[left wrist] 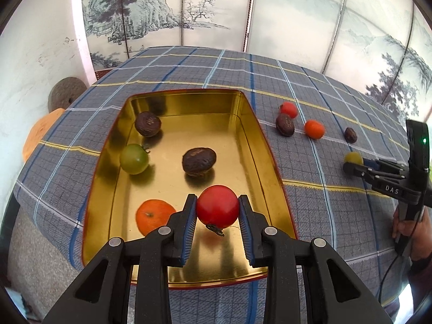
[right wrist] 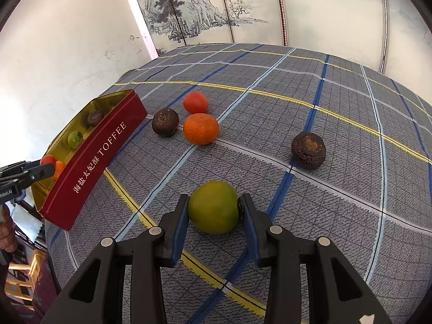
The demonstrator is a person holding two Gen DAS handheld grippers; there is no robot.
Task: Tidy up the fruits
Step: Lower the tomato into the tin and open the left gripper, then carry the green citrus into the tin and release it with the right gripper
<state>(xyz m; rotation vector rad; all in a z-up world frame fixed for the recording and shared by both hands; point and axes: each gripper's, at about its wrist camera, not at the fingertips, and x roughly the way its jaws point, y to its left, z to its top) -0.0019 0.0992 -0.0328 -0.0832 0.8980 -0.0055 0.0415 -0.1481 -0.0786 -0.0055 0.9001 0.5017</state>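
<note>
My left gripper (left wrist: 217,210) is shut on a red tomato (left wrist: 217,205) and holds it over the near end of the gold-lined red tin (left wrist: 251,124). In the tin lie two dark wrinkled fruits (left wrist: 199,161), a green tomato (left wrist: 134,158) and an orange (left wrist: 154,216). My right gripper (right wrist: 213,210) is shut on a green tomato (right wrist: 213,206) that sits on the checked cloth. On the cloth beyond it lie an orange (right wrist: 200,128), a red tomato (right wrist: 195,102) and two dark wrinkled fruits (right wrist: 165,121), (right wrist: 308,149).
The tin (right wrist: 89,156) reads TOFFEE and stands to the left in the right wrist view. The checked tablecloth (right wrist: 337,94) covers a table that stands against a painted screen and a white wall. A round stone (left wrist: 66,93) and an orange thing (left wrist: 40,132) lie beyond the table's left edge.
</note>
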